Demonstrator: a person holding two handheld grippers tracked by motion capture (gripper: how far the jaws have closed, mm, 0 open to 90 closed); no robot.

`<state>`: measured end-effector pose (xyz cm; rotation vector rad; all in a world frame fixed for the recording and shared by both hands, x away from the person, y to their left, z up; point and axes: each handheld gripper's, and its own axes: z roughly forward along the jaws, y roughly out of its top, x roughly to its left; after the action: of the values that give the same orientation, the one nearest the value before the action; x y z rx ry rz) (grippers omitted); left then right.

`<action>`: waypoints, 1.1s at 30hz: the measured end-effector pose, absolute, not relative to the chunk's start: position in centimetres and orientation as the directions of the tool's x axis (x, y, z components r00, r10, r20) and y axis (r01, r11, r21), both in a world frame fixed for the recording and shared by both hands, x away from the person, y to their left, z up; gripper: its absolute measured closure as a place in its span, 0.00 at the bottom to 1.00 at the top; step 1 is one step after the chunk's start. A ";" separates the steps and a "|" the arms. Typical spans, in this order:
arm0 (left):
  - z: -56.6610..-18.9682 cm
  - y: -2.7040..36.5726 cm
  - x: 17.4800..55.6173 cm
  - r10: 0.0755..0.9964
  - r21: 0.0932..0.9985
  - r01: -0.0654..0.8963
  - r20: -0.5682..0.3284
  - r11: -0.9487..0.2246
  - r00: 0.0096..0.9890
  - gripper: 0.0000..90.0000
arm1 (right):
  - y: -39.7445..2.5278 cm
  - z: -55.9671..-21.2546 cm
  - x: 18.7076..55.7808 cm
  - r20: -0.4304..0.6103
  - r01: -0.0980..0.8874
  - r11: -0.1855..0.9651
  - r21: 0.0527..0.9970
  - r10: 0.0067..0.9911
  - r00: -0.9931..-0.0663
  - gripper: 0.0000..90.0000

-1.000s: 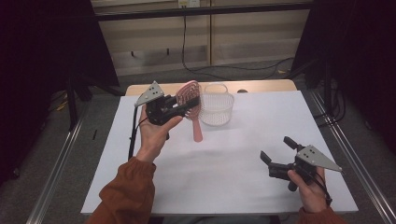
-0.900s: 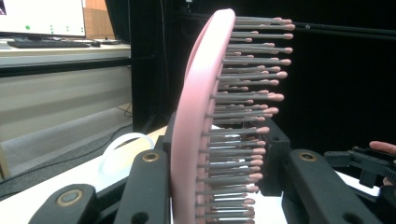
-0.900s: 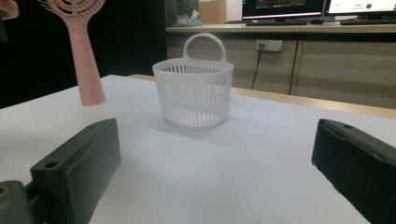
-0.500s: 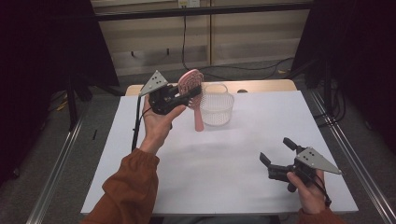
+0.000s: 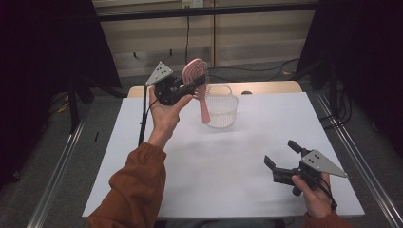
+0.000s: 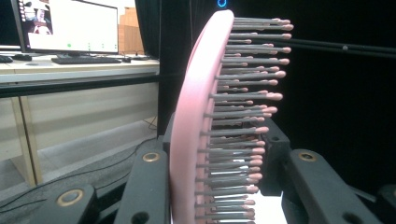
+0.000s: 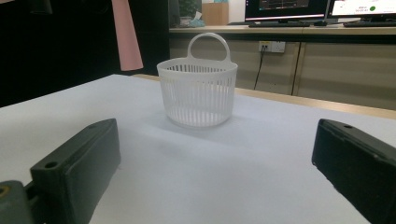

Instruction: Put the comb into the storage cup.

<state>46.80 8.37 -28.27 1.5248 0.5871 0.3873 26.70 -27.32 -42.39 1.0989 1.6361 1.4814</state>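
The white bench (image 5: 228,156) lies bare but for a white basket (image 5: 221,110) near its far edge. Our left claw (image 5: 194,85) is clamped on the pink hairbrush (image 5: 196,76), raised just left of the basket. We should lower it handle-first inside the rim. Our right claw (image 5: 280,159) rests wide open and empty, well apart.

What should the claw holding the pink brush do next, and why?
Probably carry it a little to the right, over the white basket. The left claw grips the pink hairbrush by its head, handle hanging down beside the basket's rim, so it isn't yet above the opening.
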 end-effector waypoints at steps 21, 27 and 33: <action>-26.6 6.2 49.4 0.644 0.996 0.088 -0.088 0.033 0.760 0.71 | -27.7 -42.3 26.6 0.059 0.143 0.002 0.990 0.903 -0.425 0.01; -26.6 5.5 50.0 0.653 0.997 0.077 -0.080 0.033 0.753 0.71 | -27.6 -42.3 26.5 0.059 0.142 0.003 0.990 0.902 -0.427 0.01; -27.2 4.8 50.5 0.661 0.997 0.072 -0.062 0.012 0.748 0.72 | -27.6 -42.4 26.5 0.055 0.148 0.010 0.989 0.902 -0.429 0.01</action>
<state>50.49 4.83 -27.15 1.5091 0.6238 0.5091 26.53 -27.65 -42.43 1.0911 1.6397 1.4781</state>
